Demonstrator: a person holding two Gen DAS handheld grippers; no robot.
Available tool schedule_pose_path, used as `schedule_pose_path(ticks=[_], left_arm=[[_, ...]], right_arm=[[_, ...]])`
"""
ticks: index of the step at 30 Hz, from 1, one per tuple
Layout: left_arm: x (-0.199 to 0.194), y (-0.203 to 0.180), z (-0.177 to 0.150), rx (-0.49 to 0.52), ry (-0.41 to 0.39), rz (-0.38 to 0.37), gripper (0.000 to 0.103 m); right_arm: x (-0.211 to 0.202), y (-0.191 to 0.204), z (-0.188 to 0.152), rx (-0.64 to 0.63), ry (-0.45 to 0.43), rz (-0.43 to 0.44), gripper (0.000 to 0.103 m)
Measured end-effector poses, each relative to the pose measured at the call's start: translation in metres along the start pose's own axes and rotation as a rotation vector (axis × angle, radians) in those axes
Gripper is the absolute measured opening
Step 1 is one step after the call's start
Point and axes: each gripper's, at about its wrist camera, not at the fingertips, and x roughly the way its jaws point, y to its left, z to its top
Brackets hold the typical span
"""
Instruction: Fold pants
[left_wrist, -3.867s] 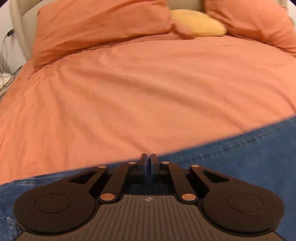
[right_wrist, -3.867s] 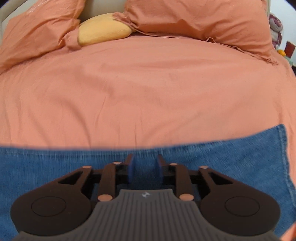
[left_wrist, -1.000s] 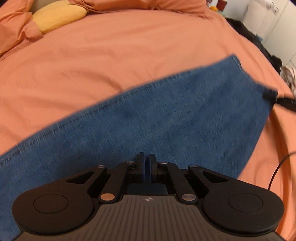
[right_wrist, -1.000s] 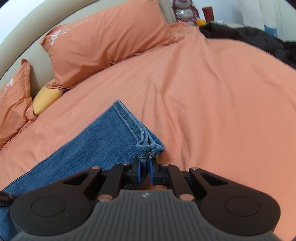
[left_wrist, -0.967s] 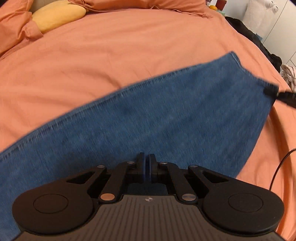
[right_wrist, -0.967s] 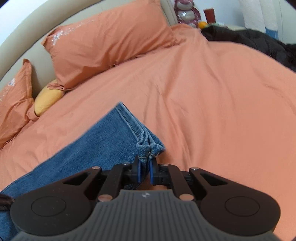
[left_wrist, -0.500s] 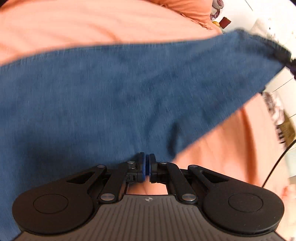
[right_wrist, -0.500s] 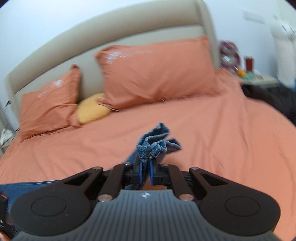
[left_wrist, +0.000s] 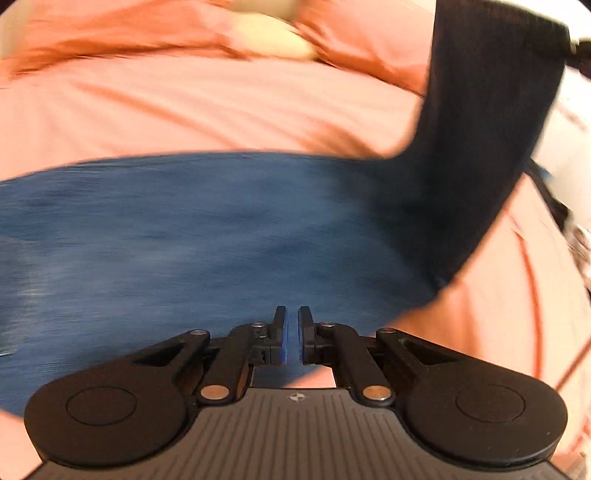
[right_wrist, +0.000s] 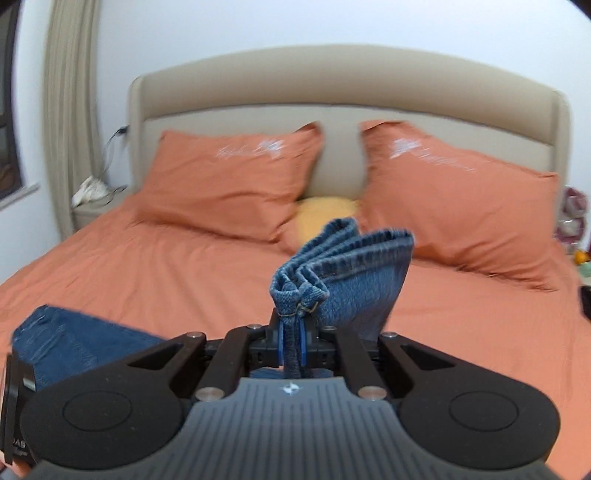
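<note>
Blue denim pants (left_wrist: 184, 236) lie across the orange bed. Their right end (left_wrist: 491, 122) is lifted up into the air, dark on its underside. My left gripper (left_wrist: 291, 334) sits low over the near edge of the denim, jaws nearly closed with a thin gap; no cloth shows between them. My right gripper (right_wrist: 291, 345) is shut on the bunched hem of the pant legs (right_wrist: 343, 269) and holds it raised above the bed. The other end of the pants (right_wrist: 74, 343) lies flat at the lower left of the right wrist view.
Two orange pillows (right_wrist: 236, 177) and a yellow cushion (right_wrist: 325, 210) lie against the beige headboard (right_wrist: 332, 92). A nightstand with a cable (right_wrist: 96, 199) stands left of the bed. The orange sheet (right_wrist: 166, 273) spreads around the pants.
My right gripper has lifted the hem high and swung round towards the headboard. The left wrist view has swept sideways and is blurred; the raised leg end now stands at its upper right.
</note>
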Motion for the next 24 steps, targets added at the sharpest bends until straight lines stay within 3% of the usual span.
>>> schedule_pose_path(ticks=[4,9,14,19,22,24], left_arm=[[-0.021,0.032,-0.007,-0.092,-0.067,0.144,0.004],[-0.02,0.077,-0.025,-0.204,-0.029,0.194,0.004],[-0.023,0.107,-0.038,-0.216,0.004,0.183,0.005],[-0.024,0.11,-0.042,-0.211,0.004,0.139,0.013],[-0.02,0.109,-0.035,-0.232,-0.012,0.097,0.021],[-0.021,0.11,-0.031,-0.246,-0.028,0.069,0.031]], right_arm=[[0.034,0.062,-0.02,0.011,0.08,0.087,0.003],[0.084,0.134,-0.077,0.018,0.23,0.177,0.003],[0.121,0.177,-0.146,-0.045,0.392,0.17,0.004],[0.131,0.181,-0.165,-0.056,0.444,0.15,0.006],[0.132,0.179,-0.155,-0.051,0.456,0.169,0.017],[0.128,0.176,-0.15,-0.046,0.468,0.207,0.036]])
